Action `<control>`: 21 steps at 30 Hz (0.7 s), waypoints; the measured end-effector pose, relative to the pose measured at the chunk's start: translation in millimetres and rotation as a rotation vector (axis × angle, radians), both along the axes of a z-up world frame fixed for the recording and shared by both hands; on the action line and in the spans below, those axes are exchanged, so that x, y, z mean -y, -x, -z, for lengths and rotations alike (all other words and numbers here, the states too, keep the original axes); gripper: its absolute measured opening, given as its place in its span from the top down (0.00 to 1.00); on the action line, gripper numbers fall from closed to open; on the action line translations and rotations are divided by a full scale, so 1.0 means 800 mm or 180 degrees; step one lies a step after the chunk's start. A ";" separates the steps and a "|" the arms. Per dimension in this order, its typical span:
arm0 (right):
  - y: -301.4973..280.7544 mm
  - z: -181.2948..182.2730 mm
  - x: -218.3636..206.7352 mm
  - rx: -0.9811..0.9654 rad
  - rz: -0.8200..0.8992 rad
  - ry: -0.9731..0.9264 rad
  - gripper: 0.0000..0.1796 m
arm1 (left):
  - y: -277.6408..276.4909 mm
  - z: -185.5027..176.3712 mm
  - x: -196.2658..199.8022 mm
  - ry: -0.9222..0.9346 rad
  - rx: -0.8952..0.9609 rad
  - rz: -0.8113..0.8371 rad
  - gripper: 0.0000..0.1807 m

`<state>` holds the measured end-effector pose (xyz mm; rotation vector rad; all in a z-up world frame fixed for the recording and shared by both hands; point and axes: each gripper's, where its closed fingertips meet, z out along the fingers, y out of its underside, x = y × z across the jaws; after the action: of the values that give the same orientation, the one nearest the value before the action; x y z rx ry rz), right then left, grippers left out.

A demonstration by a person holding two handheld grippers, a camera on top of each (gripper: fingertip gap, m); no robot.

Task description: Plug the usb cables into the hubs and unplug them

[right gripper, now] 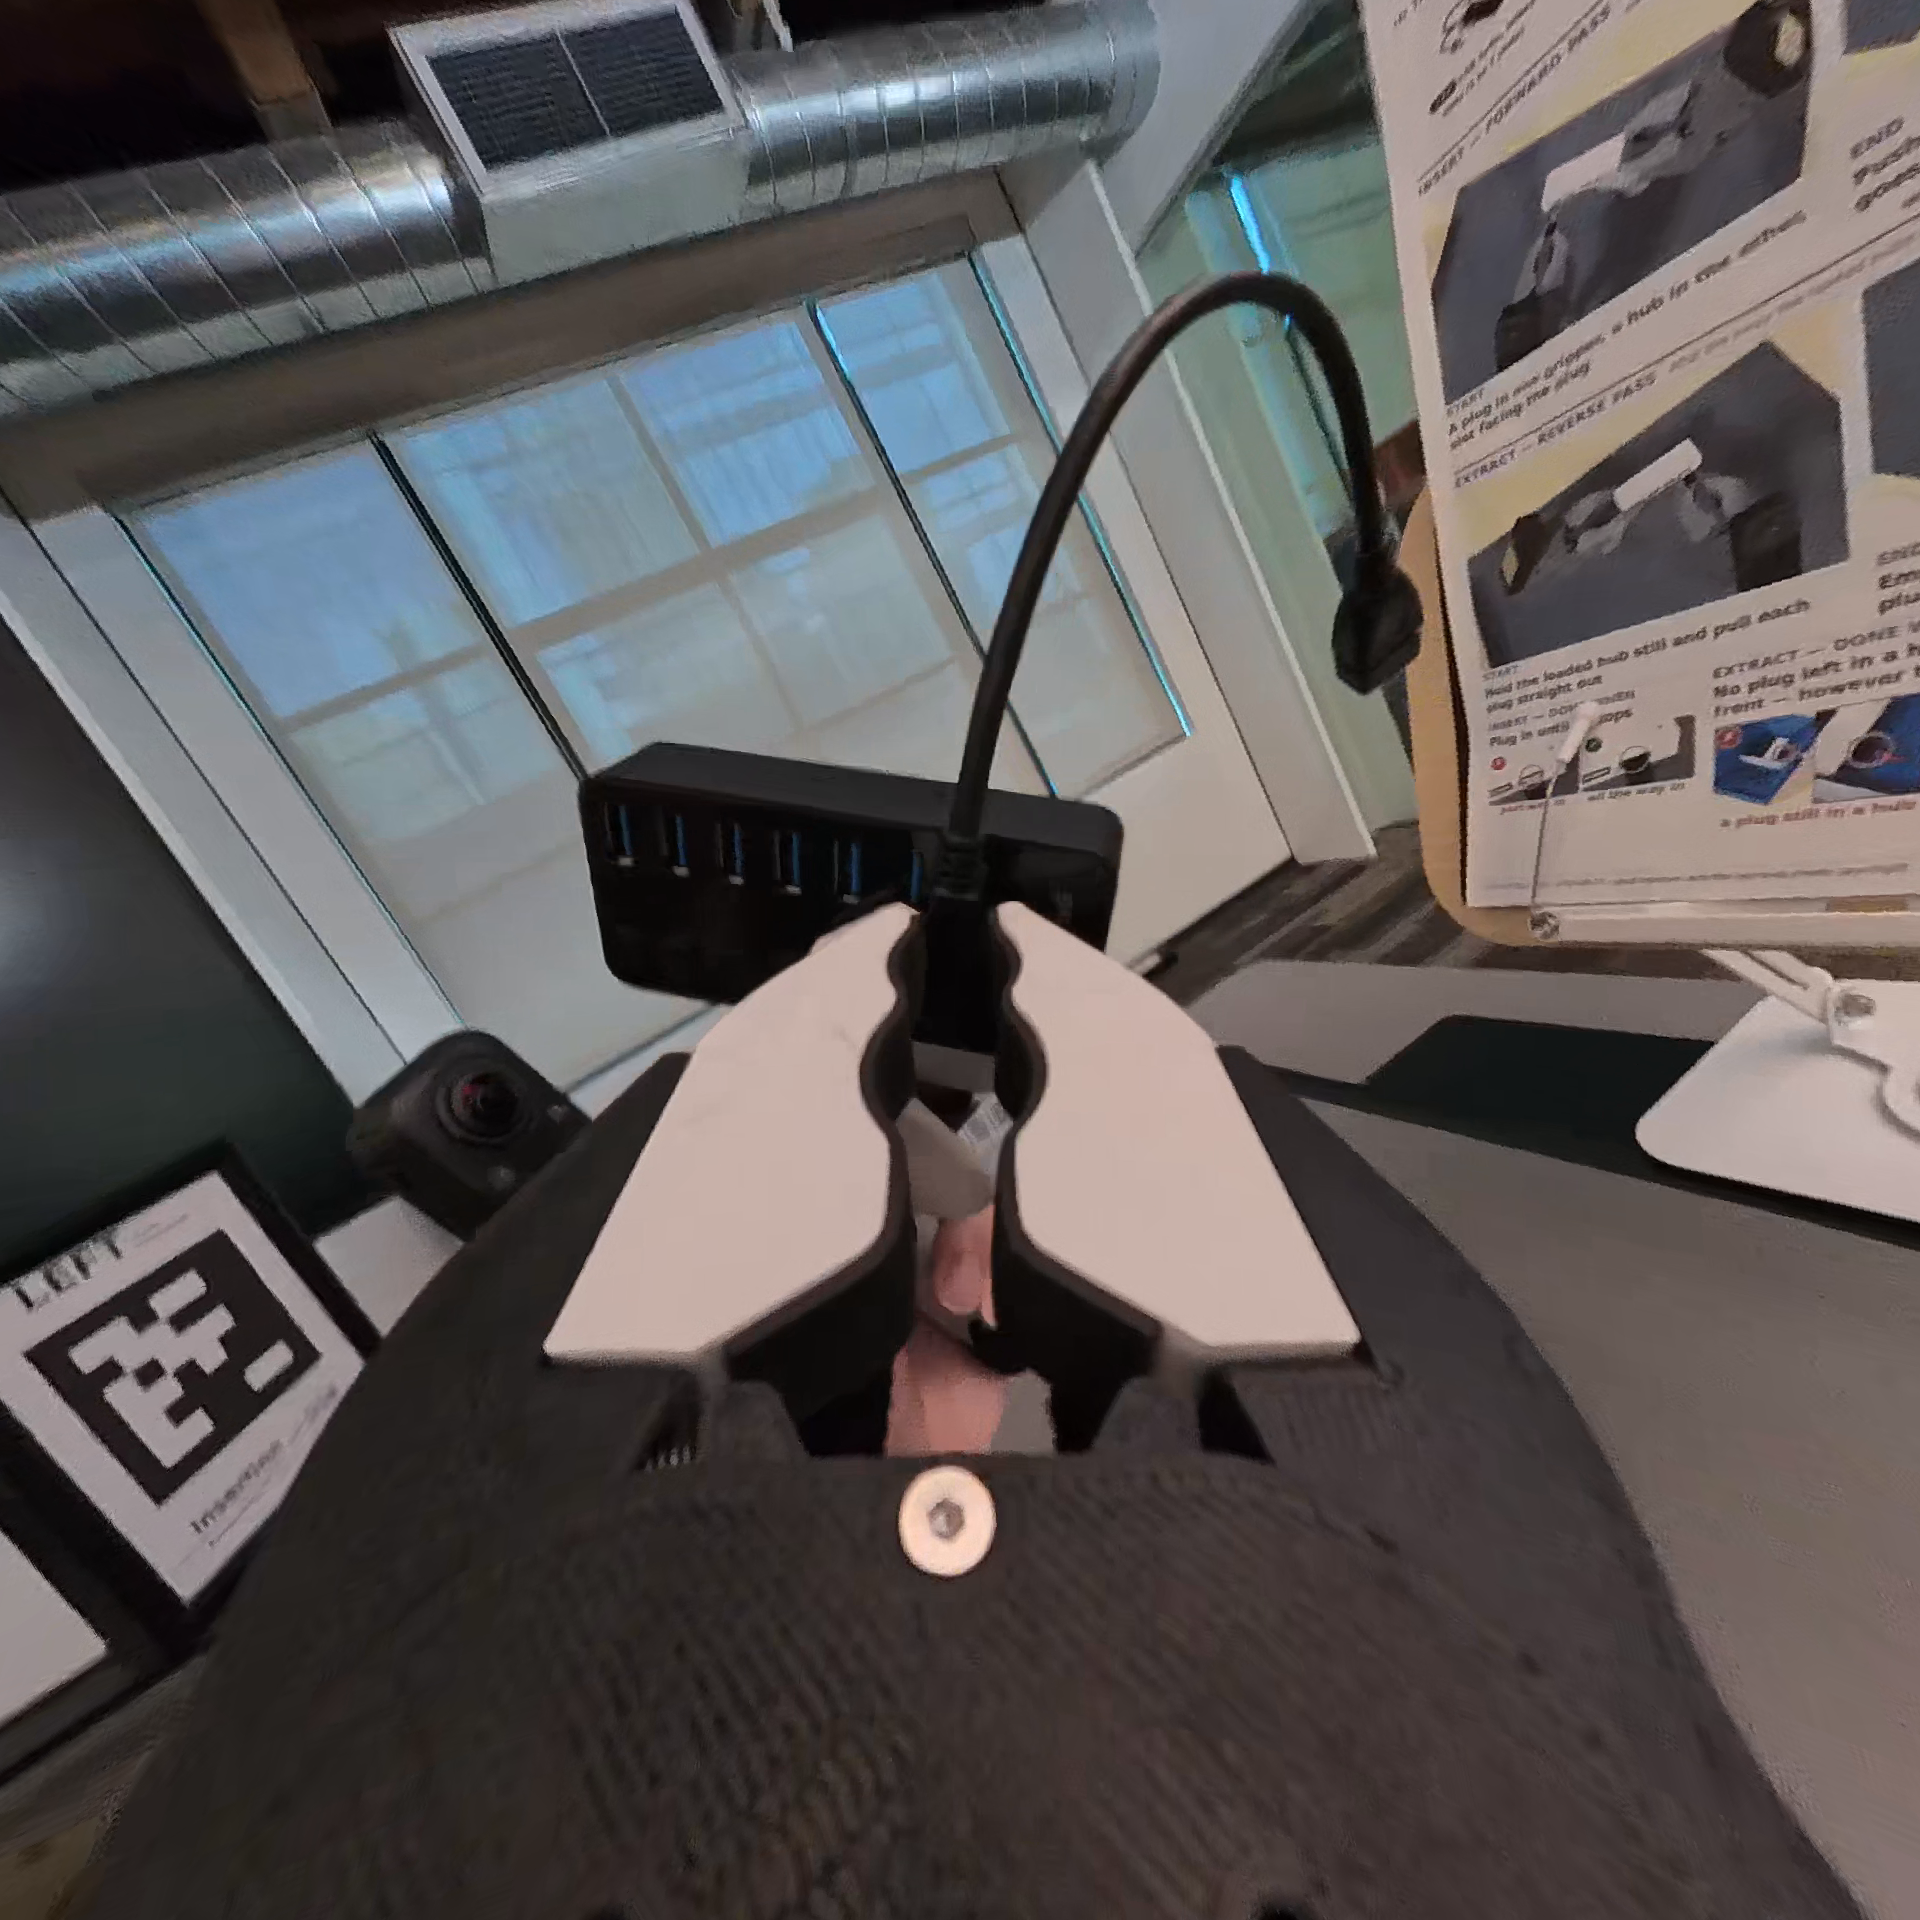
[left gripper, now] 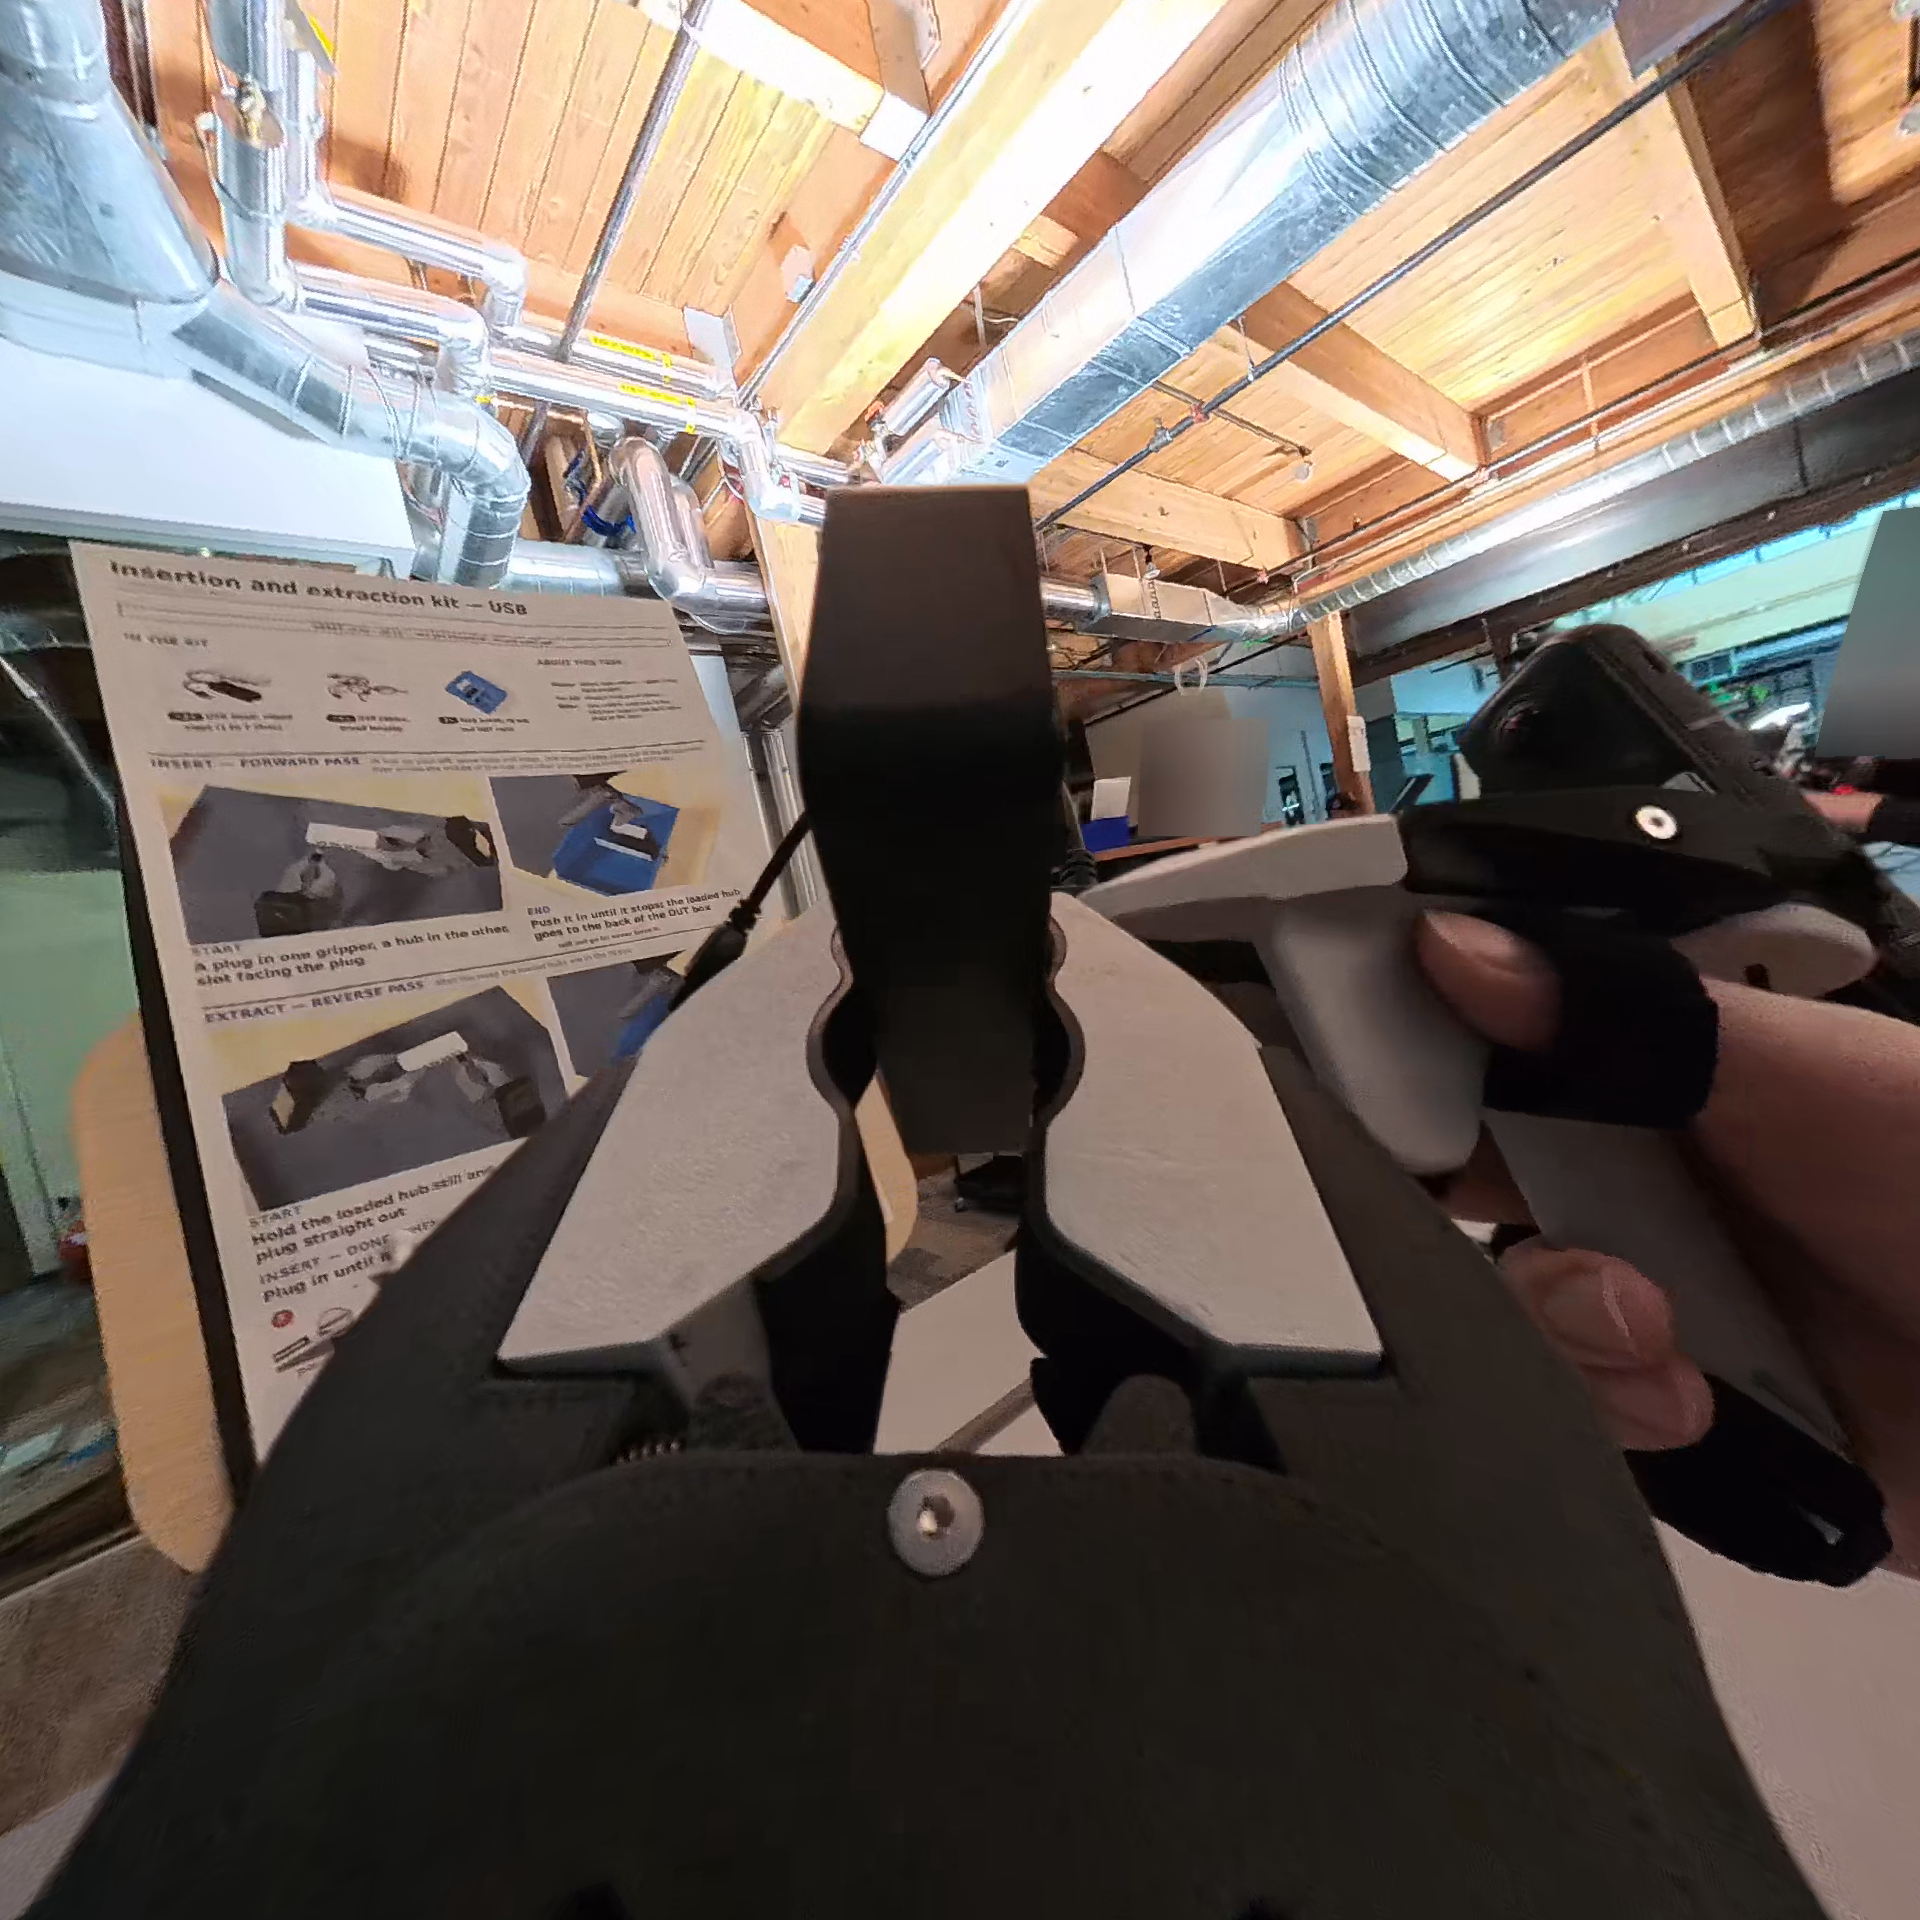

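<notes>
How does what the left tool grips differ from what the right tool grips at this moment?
The left tool clamps a rigid hub, a broad block; the right tool pinches a thin cable by its plug. The hub stands straight between the fingers; the cable arcs over, its far connector hanging free. Both are black, and both tools are shut on them.

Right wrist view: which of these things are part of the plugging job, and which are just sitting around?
Part of the job:
- black USB hub, ports facing the camera
- short black USB cable, gripped by the right tongs
- left tongs, clamping the hub

Just around:
- instruction sheet on a white stand
- square marker card
- small black camera
</notes>
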<state>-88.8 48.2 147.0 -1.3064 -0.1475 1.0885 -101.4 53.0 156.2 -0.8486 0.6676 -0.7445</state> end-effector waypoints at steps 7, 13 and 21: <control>0.000 -0.003 -0.006 -0.0234 0.0057 0.0064 0.95 | 0.002 0.001 -0.002 -0.0152 -0.0023 -0.0140 0.86; 0.004 -0.003 -0.016 -0.0451 0.0135 0.0109 0.96 | 0.005 0.001 -0.008 -0.0219 -0.0109 -0.0381 0.86; 0.025 -0.019 -0.019 -0.0714 0.0189 -0.0148 0.95 | 0.029 -0.020 -0.009 -0.0365 -0.0271 -0.0696 0.86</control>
<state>-109.0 63.7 162.3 -1.1318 0.0333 1.1657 -124.4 59.9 172.6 -0.8358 0.6744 -0.4711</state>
